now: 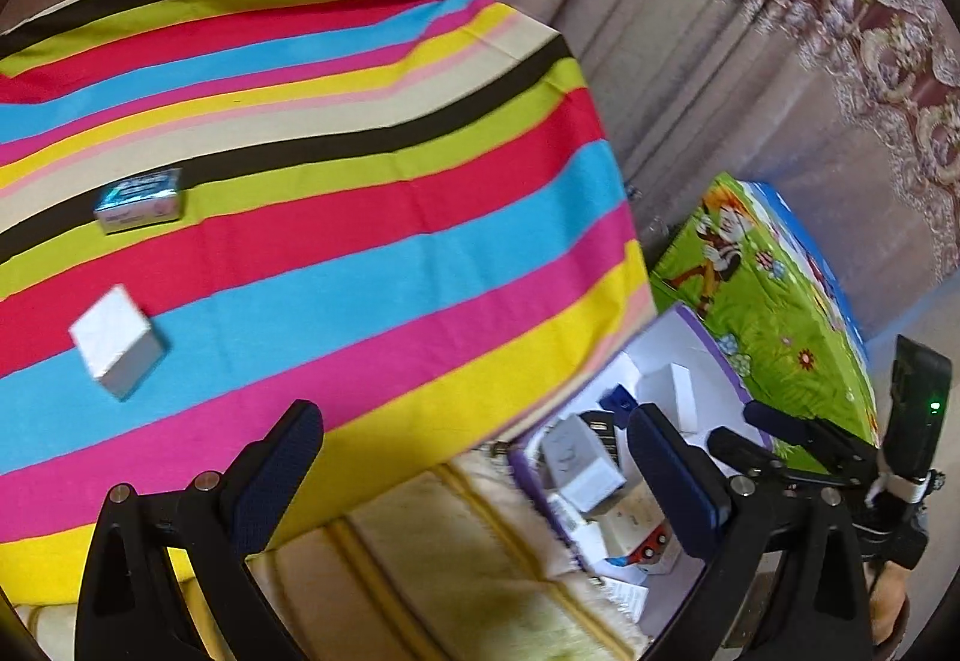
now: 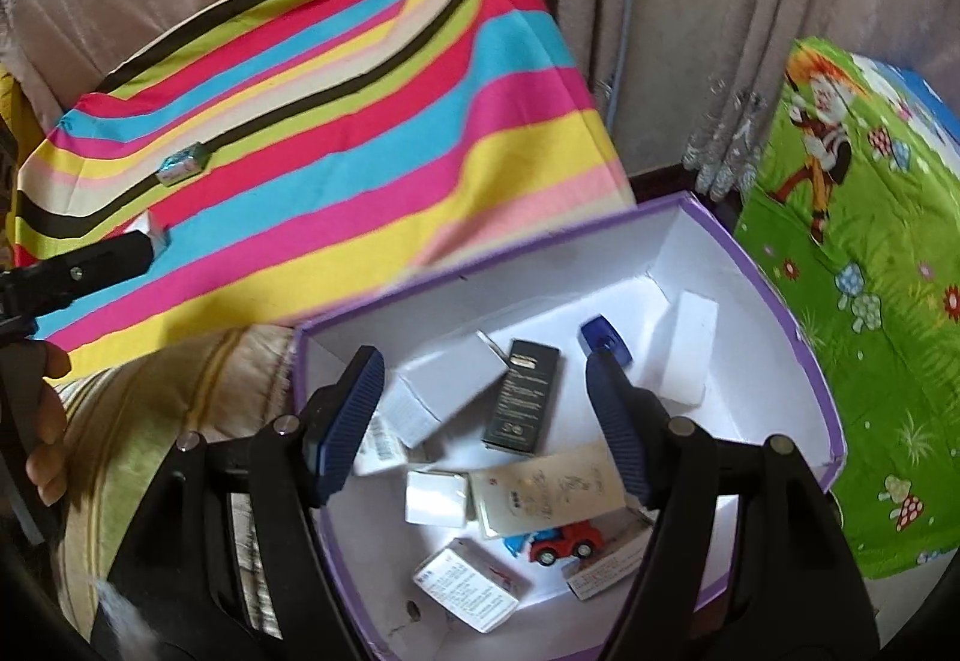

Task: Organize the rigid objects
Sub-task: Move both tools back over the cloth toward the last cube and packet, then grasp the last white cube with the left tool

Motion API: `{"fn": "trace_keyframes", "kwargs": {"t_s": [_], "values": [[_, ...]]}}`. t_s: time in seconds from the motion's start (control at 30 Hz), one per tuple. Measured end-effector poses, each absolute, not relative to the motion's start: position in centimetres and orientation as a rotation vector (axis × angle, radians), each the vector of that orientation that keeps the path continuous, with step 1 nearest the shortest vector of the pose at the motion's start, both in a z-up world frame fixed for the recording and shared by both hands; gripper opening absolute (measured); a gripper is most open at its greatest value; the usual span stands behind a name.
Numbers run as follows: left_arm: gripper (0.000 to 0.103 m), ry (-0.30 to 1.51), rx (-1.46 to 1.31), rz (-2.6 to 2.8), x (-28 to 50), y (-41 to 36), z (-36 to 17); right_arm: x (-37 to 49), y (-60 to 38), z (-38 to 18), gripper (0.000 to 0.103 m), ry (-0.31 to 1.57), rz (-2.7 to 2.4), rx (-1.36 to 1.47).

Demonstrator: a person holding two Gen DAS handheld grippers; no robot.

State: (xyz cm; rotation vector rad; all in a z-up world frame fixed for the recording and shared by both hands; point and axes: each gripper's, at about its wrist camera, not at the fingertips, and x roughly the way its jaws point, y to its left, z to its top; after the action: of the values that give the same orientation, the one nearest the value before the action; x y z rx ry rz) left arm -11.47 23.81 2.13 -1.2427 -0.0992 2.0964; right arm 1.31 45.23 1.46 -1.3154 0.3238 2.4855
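Observation:
On the striped tablecloth [image 1: 360, 181] lie a small blue box [image 1: 138, 199] and a white box [image 1: 117, 340]. My left gripper [image 1: 480, 439] hangs open and empty over the cloth's near edge, to the right of both boxes. A purple-rimmed white box [image 2: 798, 337] holds several small cartons, a black carton [image 2: 522, 397], a blue cap [image 2: 606, 340] and a red toy car [image 2: 564, 538]. My right gripper [image 2: 486, 397] stands open above that box with nothing between its pads. The right wrist view also shows the blue box [image 2: 183, 164] and white box [image 2: 153, 232] on the cloth.
A green cartoon-print cover [image 2: 870, 301] lies right of the purple-rimmed box. A beige cushion with yellow stripes [image 1: 450, 541] sits beneath the table edge. Curtains [image 1: 690, 30] hang behind. A hand [image 2: 48, 421] shows at the left edge.

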Motion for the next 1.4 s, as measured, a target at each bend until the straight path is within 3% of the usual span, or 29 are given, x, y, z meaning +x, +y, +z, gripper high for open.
{"fn": "trace_keyframes", "kwargs": {"t_s": [0.6,0.93,1.3,1.4], "values": [[0.102,-0.144,-1.315,2.224,-15.8,14.7,0.5,-6.3,38.9,3.7,0.074,0.224,2.646,-1.352],[0.100,-0.041,-1.389,2.233,-19.4,11.7,-1.4,-11.3,36.1,3.0,0.076,0.203,2.703,-1.411],[0.095,0.150,-1.407,2.175,-22.2,13.5,-3.5,-16.5,34.5,1.3,0.076,0.176,2.714,-1.506],[0.088,0.184,-1.403,2.153,-22.6,13.9,-3.9,-17.8,34.0,0.9,0.076,0.160,2.717,-1.521]]}}
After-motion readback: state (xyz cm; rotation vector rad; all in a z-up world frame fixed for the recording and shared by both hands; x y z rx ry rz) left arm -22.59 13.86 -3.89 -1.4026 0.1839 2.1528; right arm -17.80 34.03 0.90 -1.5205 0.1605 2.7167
